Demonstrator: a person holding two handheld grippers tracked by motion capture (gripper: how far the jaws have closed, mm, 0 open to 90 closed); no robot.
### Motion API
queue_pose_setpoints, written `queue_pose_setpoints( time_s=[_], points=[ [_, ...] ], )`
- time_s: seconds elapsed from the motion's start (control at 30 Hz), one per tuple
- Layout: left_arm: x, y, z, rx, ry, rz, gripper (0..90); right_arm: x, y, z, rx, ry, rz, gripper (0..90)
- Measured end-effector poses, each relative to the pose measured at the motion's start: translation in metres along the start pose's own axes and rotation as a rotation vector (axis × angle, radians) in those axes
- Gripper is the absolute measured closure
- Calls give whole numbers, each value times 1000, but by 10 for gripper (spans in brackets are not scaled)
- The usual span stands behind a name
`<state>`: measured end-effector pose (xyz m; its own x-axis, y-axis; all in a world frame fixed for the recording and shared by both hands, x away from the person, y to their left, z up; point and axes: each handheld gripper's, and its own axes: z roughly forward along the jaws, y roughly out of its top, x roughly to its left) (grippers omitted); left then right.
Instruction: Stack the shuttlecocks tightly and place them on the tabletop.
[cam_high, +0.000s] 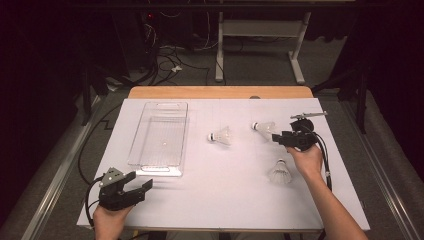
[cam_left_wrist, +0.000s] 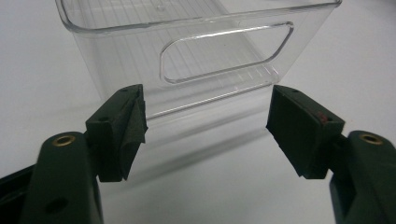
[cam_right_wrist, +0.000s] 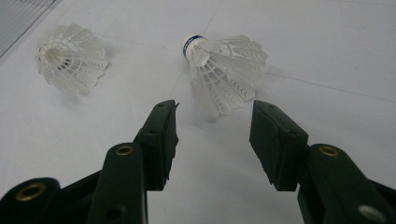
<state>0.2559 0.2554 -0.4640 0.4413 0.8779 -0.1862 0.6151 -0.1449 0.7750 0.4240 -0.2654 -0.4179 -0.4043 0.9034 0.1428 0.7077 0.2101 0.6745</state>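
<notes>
While my left hand-held gripper (cam_high: 142, 187) rests low at the near left corner of the white worktop (cam_high: 220, 195), its jaws stand spread wide with nothing between them. Through the left gripper view those jaws frame the near end wall of a clear plastic bin (cam_left_wrist: 224, 51), whose oval handle cut-out faces me; the bin sits just beyond the jaw tips, not touching them. From the high view the clear plastic bin (cam_high: 160, 135) lies lengthwise on the left half of the worktop and looks empty.

On the far right, my right hand-held gripper (cam_high: 276, 139) is released too, jaws parted, pointing left toward a white shuttlecock (cam_high: 264, 127) lying on its side. In the right gripper view that shuttlecock (cam_right_wrist: 226, 70) lies just ahead of the open jaw tips, its cork with a blue band pointing away from me and its skirt toward me; I am not yet gripping it. A second shuttlecock (cam_right_wrist: 70, 58) lies farther left, near the middle of the worktop. A third shuttlecock (cam_high: 280, 172) rests nearer me, just beside my right hand (cam_high: 306, 161).
</notes>
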Motion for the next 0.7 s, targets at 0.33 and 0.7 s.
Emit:
queue_pose_setpoints(
  time_s=[0.33, 0.7],
  points=[
    [0, 0, 1, 7, 8, -3, 293, 0, 7, 11, 28, 3, 20, 518],
    [0, 0, 2, 10, 4, -1, 293, 2, 16, 23, 41, 1, 44, 525]
  ],
)
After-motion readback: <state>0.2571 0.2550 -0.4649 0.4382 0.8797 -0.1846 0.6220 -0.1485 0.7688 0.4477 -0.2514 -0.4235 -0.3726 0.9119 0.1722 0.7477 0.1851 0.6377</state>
